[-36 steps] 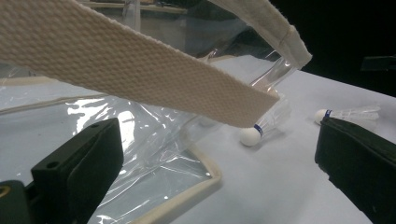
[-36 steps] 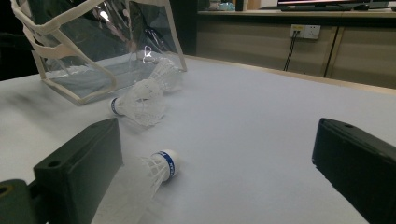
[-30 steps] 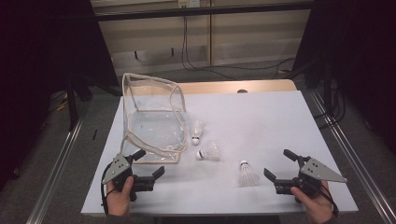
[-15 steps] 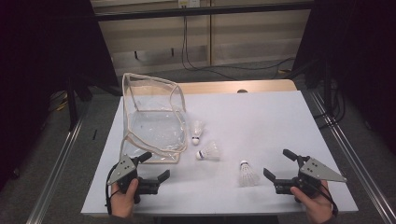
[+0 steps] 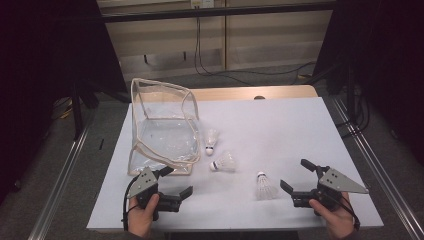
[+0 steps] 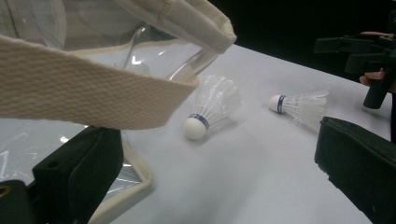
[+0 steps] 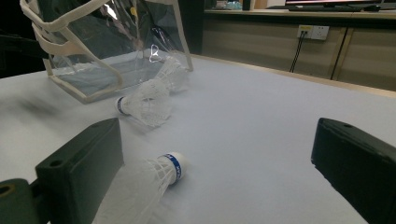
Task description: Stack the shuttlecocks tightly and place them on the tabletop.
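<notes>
A clear plastic bag (image 5: 162,125) with cream trim lies open on the white table (image 5: 270,125). Three white shuttlecocks lie to its right: one by the bag (image 5: 212,140), one in the middle (image 5: 224,162), one nearest the front (image 5: 265,186). My left gripper (image 5: 178,180) stands open at the bag's front right corner. In the left gripper view the bag's trim (image 6: 93,88) hangs over the left jaw, and two shuttlecocks (image 6: 212,109) (image 6: 301,105) lie ahead. My right gripper (image 5: 293,173) stands open just right of the nearest shuttlecock (image 7: 149,184), which lies beside its left jaw.
The table's front edge runs just under both hands. Its right half is bare white surface. Metal rails (image 5: 65,170) run along the floor on both sides, and a dark wall with cables stands behind the table.
My left gripper has moved to the right along the front edge, up to the bag's front corner. The right gripper and the shuttlecocks have stayed put.
</notes>
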`<state>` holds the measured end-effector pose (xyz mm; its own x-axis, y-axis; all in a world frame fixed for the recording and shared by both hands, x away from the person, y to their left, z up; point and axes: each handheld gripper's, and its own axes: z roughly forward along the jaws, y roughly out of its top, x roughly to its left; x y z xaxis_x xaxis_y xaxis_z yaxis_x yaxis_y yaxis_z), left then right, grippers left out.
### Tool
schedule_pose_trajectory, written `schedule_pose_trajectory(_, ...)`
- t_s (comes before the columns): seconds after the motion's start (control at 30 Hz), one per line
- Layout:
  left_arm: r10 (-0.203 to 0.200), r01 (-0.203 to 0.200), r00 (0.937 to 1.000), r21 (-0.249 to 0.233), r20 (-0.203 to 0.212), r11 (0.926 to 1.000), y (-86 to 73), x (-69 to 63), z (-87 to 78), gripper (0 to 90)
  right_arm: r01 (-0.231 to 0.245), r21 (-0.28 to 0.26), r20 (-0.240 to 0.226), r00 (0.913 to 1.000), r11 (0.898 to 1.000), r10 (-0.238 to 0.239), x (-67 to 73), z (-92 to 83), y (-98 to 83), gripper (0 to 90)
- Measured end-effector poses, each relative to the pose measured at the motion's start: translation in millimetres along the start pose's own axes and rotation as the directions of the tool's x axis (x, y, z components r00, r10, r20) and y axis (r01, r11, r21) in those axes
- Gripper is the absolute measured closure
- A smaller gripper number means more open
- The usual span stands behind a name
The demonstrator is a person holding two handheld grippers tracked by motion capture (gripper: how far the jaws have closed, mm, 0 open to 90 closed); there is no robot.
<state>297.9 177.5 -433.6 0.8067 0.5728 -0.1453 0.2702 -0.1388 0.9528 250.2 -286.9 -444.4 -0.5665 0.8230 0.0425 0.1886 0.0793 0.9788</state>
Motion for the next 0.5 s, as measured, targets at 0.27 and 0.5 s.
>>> schedule_pose_trajectory(0.27, -0.002, 0.002, 0.9996, 0.016, 0.028, 0.9999, 1.2, -7.6, 6.5, 1.2, 0.005, -0.001, -0.001, 1.0, 1.0, -0.005, 0.4, 1.1, 0.4, 1.6)
schedule_pose_trajectory(0.5, -0.005, 0.004, 0.999, 0.032, 0.044, 0.9995, 2.0, -13.2, 13.7, 0.9, 0.009, 0.001, -0.012, 0.9999, 1.0, -0.009, 0.6, 3.3, 0.6, 1.7)
